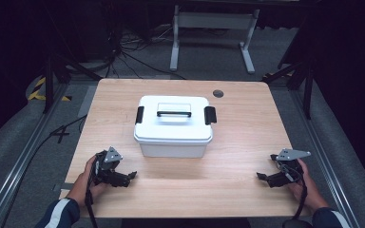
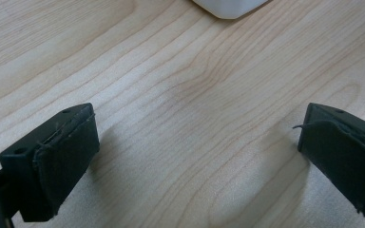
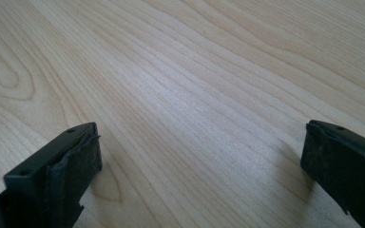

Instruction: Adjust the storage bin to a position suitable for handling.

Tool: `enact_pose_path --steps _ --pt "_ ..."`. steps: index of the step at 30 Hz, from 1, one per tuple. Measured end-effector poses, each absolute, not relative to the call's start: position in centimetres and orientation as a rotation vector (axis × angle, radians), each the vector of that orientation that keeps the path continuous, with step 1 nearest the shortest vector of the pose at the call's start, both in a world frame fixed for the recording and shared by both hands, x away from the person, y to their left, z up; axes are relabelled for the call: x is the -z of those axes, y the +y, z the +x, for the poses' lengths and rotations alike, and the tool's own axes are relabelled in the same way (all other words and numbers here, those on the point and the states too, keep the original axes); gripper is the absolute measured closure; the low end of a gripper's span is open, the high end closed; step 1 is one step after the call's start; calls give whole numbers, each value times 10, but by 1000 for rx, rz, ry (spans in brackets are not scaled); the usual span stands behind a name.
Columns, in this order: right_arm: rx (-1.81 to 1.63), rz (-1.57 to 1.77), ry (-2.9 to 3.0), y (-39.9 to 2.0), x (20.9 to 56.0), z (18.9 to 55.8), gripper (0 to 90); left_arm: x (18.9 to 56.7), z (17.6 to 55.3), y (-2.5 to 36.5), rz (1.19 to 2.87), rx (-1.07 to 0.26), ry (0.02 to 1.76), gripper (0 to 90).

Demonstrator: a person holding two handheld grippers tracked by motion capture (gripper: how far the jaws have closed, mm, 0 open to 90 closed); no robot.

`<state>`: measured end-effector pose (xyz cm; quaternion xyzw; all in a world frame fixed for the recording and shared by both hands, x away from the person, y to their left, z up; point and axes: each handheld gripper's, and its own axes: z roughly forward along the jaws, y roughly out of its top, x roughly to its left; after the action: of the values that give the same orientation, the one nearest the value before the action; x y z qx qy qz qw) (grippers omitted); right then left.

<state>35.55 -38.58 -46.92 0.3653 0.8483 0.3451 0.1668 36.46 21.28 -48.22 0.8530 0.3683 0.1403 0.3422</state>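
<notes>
A white plastic box [image 1: 173, 126] with a lid, a black carry handle [image 1: 174, 113] and a black latch at each end stands shut in the middle of the wooden table [image 1: 237, 142]. My left gripper [image 1: 132, 175] rests low over the table's front left, held in a hand, pointing right, its jaws wide apart with nothing between them. A corner of the box [image 2: 228, 7] shows at the top of the left gripper view. My right gripper [image 1: 260, 176] sits at the front right, pointing left, open over bare wood [image 3: 195, 109].
A round grommet hole [image 1: 218, 93] lies at the table's back right. Behind the table stand a white frame [image 1: 213, 28] and cables on the floor. Metal rails run along both sides of the table.
</notes>
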Motion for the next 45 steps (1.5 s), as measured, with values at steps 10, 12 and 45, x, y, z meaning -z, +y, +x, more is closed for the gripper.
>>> enact_pose_path --steps 10,12,45 --pt "-985 1018 2421 -387 469 351 12 482 371 212 2226 -339 920 0" --pt "-986 1018 2424 -387 469 352 10 482 370 212 2227 -341 916 3" --pt "-812 733 2502 -322 359 400 340 482 378 214 2275 -291 774 1"
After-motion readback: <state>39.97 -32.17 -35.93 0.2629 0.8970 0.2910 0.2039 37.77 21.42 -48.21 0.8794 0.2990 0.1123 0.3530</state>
